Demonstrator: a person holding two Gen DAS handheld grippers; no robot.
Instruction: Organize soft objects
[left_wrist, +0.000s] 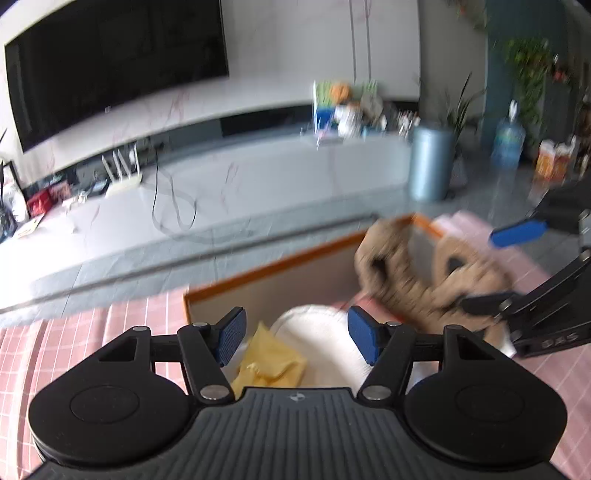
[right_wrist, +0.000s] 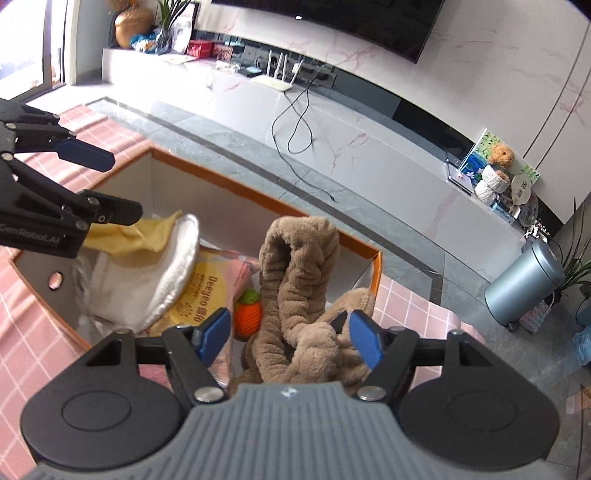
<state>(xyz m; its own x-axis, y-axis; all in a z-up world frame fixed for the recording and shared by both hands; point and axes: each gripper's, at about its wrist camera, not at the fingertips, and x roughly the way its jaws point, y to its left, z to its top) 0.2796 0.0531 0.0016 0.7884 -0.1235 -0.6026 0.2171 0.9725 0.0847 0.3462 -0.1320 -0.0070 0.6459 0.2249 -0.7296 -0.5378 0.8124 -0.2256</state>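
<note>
An orange-rimmed storage box (right_wrist: 258, 197) sits on a pink checked cloth (right_wrist: 33, 332). It holds a yellow cloth (right_wrist: 125, 236), a white and silver padded item (right_wrist: 166, 273), a yellow printed pack (right_wrist: 205, 291) and an orange knitted toy (right_wrist: 249, 317). A tan fluffy knotted piece (right_wrist: 295, 295) lies over the box's right end, between the spread jaws of my open right gripper (right_wrist: 290, 338). My open left gripper (left_wrist: 297, 334) hovers over the yellow cloth (left_wrist: 269, 360) and white item (left_wrist: 321, 332). The tan piece (left_wrist: 417, 273) shows blurred at the right.
A long marble TV bench (right_wrist: 369, 147) with a router (right_wrist: 275, 79) and trailing cables runs behind the box. A grey bin (right_wrist: 524, 280) stands on the floor at the right, beside a plant. A water bottle (left_wrist: 508, 138) stands further right.
</note>
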